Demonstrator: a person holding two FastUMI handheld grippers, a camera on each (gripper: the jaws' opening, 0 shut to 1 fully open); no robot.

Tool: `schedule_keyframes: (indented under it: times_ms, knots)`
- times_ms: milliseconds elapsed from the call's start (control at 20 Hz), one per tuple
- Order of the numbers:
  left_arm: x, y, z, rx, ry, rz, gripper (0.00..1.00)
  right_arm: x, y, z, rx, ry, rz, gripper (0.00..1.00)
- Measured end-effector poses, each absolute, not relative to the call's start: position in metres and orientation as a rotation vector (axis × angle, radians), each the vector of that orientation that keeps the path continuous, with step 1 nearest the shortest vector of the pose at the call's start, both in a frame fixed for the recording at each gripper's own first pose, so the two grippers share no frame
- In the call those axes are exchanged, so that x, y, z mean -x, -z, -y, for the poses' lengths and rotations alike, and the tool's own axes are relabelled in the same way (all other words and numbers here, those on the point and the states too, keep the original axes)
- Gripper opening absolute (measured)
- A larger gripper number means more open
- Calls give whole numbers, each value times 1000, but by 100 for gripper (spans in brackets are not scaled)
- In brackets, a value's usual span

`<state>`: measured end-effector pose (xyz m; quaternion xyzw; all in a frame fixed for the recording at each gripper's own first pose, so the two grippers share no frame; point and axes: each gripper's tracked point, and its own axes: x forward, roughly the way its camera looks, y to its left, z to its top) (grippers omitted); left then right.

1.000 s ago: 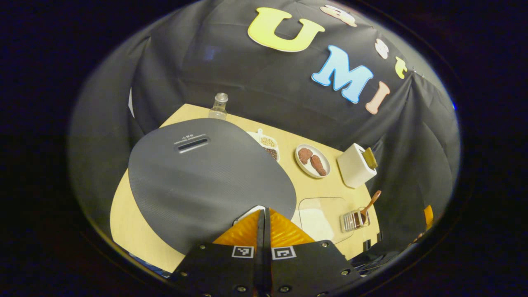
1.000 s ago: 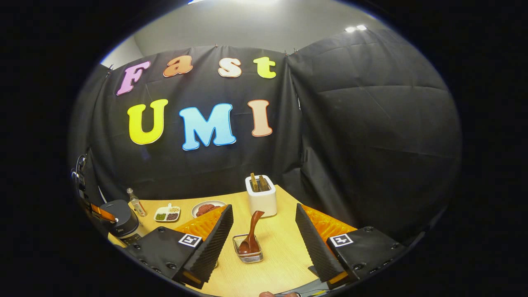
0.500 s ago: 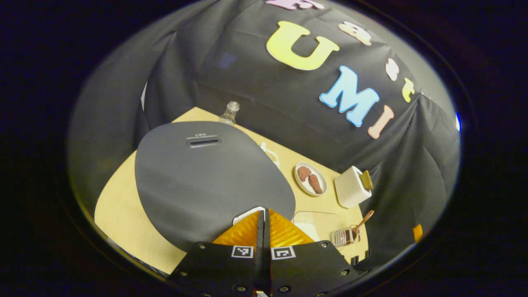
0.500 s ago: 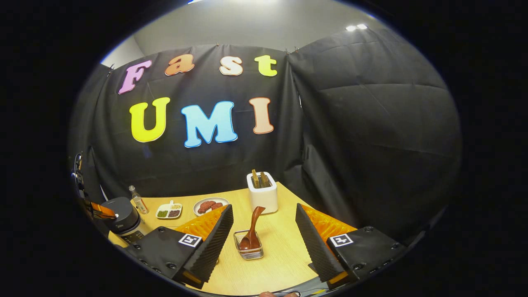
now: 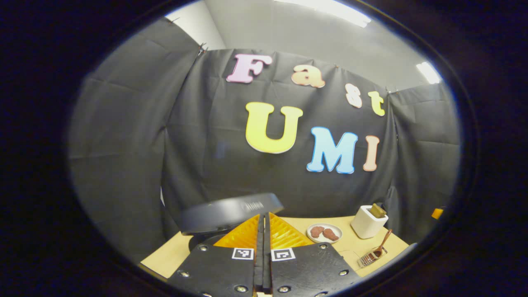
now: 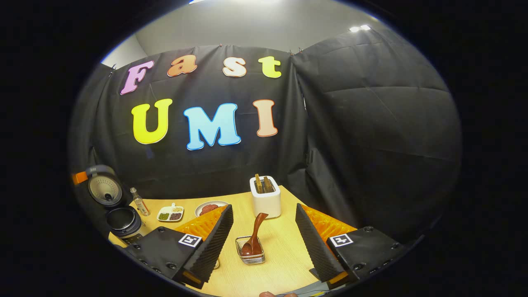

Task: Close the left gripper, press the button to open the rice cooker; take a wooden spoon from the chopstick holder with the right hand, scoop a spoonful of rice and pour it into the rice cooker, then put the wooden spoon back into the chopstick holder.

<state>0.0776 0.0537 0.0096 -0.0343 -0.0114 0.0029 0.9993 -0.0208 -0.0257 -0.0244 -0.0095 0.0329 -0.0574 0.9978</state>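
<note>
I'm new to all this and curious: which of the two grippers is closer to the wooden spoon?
The right gripper. Its open fingers frame the wooden spoon standing in the chopstick holder just ahead. The left gripper, shut, sits by the rice cooker, with the spoon far off across the table.

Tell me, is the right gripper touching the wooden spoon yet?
Apart. The right gripper view shows the right gripper open, with bare table between each finger and the wooden spoon.

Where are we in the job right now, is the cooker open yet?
Done: the black rice cooker stands open, its round lid tipped up. The left gripper is shut, holding nothing. In hand: the right gripper is open before the brown wooden spoon, which sits in the wire chopstick holder. Left: grasp, scoop, pour, return.
</note>
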Motion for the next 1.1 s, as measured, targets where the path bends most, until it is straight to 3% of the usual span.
schedule_keyframes:
  times_ms: [200,250,500,900,950,1100]
  knots:
    - [-50,-22,-46,-27,-10,46,0,0,24,25,26,95,-95,96]
    - [-49,-20,-39,-23,1,45,5,-5,26,25,25,89,-110,96]
    - [-53,16,-23,18,-21,-29,94,-43,42,26,-18,59,-190,96]
    - [-42,21,-24,-15,-131,-73,94,-113,90,25,-149,4,-377,94]
    - [-42,26,-23,-5,-145,-89,95,-122,99,26,-161,0,-409,99]
    - [-36,39,-22,21,-193,-128,94,-143,131,25,-204,-17,-514,98]
